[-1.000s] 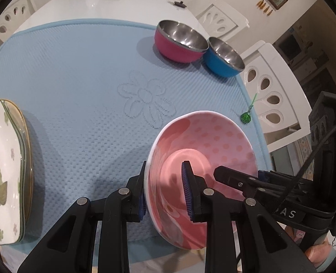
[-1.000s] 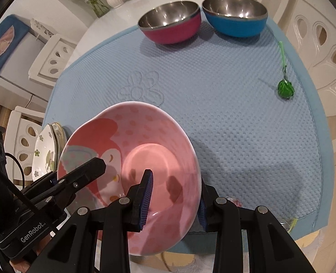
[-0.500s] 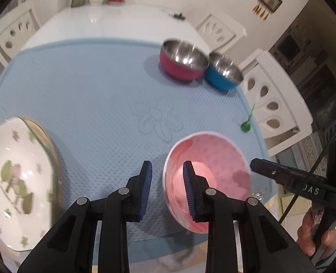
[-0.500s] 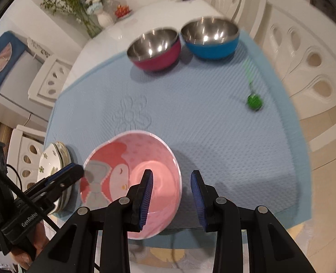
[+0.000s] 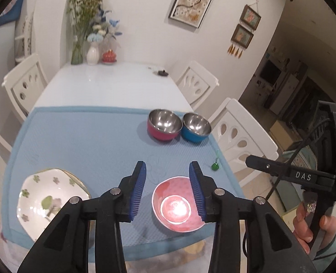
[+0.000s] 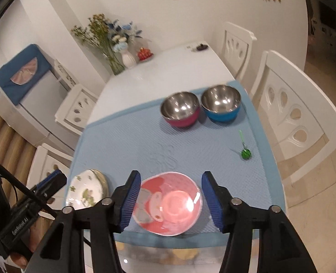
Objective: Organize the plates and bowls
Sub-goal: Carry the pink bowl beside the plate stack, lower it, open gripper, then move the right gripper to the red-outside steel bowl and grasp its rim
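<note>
Both grippers, left (image 5: pixel 167 190) and right (image 6: pixel 171 200), hang empty, jaws just opened, above our pink bowl (image 6: pixel 168 203) at the mat's (image 5: pixel 88 141) near edge. Next, we should approach one rim squarely, without tipping it.

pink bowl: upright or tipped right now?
Upright. The pink bowl sits flat on the blue mat, mouth up, inside empty; no tongs touch it.

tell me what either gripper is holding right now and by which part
Nothing is held. The left gripper and right gripper have just been opening and are empty; the pink bowl sits free on the blue mat.
</note>
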